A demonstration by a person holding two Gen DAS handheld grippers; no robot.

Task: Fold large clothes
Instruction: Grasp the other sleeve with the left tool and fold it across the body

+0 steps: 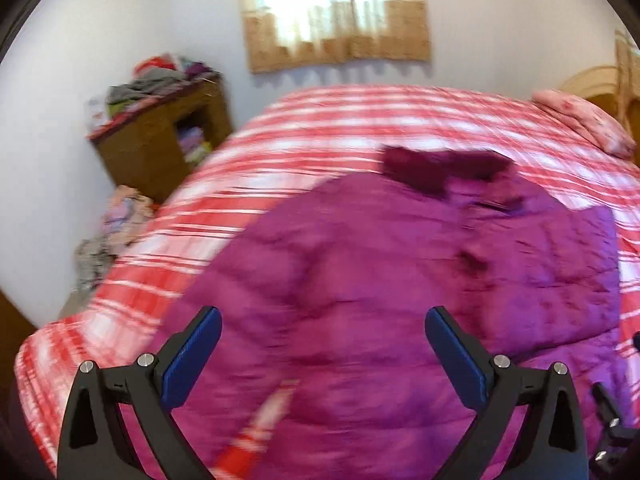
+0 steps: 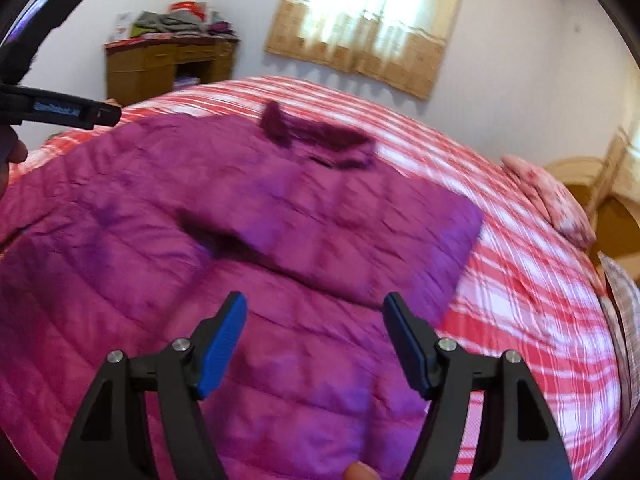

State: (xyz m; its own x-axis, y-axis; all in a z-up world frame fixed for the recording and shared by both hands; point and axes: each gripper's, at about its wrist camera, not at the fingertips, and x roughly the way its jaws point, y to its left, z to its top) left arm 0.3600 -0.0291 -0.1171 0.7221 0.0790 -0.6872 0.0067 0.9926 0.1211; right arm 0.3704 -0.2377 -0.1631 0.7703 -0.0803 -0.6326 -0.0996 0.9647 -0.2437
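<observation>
Magenta quilted fabric fills the lower half of both views: one large padded jacket [image 2: 168, 264] lies spread flat on the bed [image 2: 532, 320], its dark fur-trimmed collar [image 2: 320, 134] pointing toward the window [image 2: 372, 12]. One sleeve [image 2: 344, 236] appears already laid across the body, its cuff end reaching the right edge of the jacket; the other side seems not yet folded in, though blur makes the left edge hard to read.

Both tools hover above the cloth with nothing held. The left gripper [image 1: 324, 356] has its blue pads wide apart over the lower body of the jacket, and the right gripper [image 2: 316, 344] is equally spread just below the folded sleeve. Neither touches the fabric as far as can be told.

Judging from this layout, the step in hand is probably the next fold of the body. To do it well, each gripper should pinch a thick edge near the hem or side seam, both layers together, and lift evenly so the puffy filling does not slide and undo the sleeve. Slippery padding may spring back, so pressing the crease flat afterward would help.

Counted: one jacket, one collar, one bed with a red-and-white striped cover, two pillows [image 2: 552, 200] at its right side, one wooden desk [image 2: 160, 68] piled with clothes, one curtained window, two grippers.
</observation>
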